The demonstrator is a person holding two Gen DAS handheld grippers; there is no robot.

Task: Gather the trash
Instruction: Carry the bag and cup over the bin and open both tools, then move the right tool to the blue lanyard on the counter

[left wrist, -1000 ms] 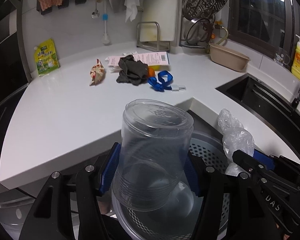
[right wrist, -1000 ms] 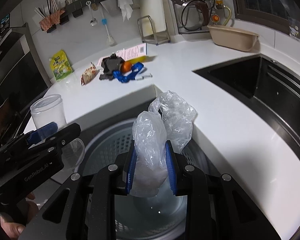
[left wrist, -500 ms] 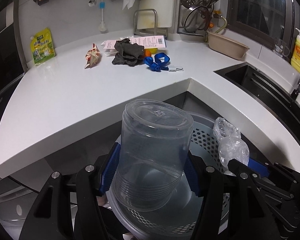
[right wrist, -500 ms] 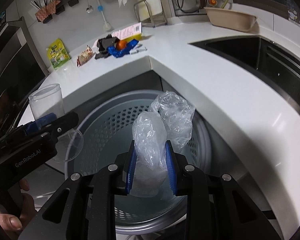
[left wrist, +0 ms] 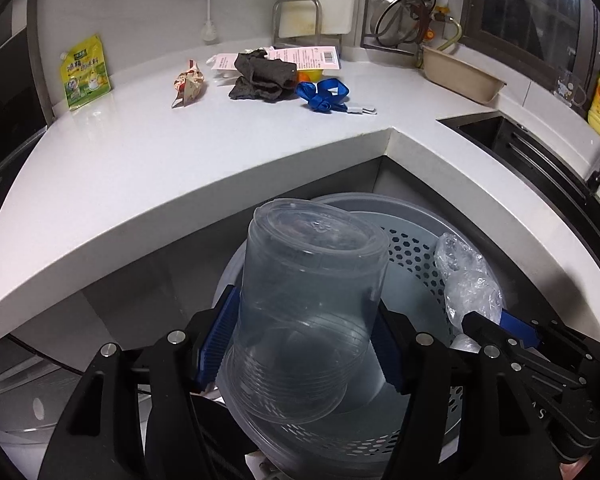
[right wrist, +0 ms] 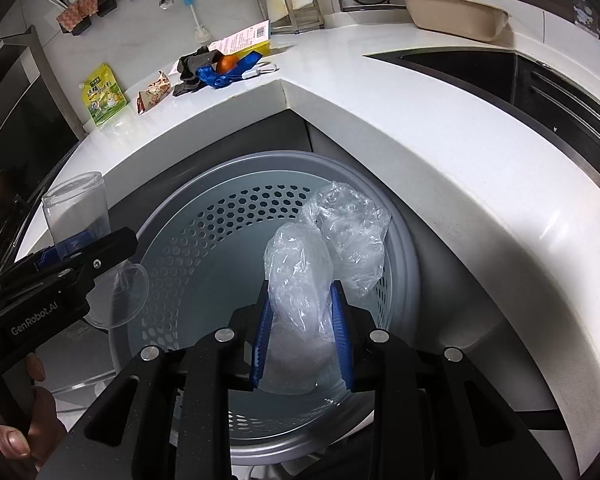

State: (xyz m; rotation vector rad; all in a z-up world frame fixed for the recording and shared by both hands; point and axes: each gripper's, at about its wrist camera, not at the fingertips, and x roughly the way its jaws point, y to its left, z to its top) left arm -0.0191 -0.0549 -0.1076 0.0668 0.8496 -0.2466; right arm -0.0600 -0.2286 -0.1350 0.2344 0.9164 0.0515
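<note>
My left gripper (left wrist: 304, 344) is shut on a clear plastic tub (left wrist: 308, 300) and holds it over the left rim of a grey perforated bin (left wrist: 416, 248); the tub also shows in the right wrist view (right wrist: 78, 208). My right gripper (right wrist: 302, 340) is shut on a crumpled clear plastic bag (right wrist: 300, 280) and holds it over the bin's mouth (right wrist: 220, 240). The bag also shows in the left wrist view (left wrist: 468, 280). The bin stands on the floor below the corner of the white counter (left wrist: 140, 152).
On the counter lie a snack wrapper (left wrist: 188, 86), a dark cloth (left wrist: 260, 76), a blue lanyard (left wrist: 324, 94), a pink paper (left wrist: 312, 58) and a yellow-green pouch (left wrist: 85, 72). A black sink (right wrist: 500, 76) is at right, a beige basin (left wrist: 460, 76) behind it.
Both grippers have dropped and pulled back from the counter, so the bin now fills more of both views. Both keep their hold.
</note>
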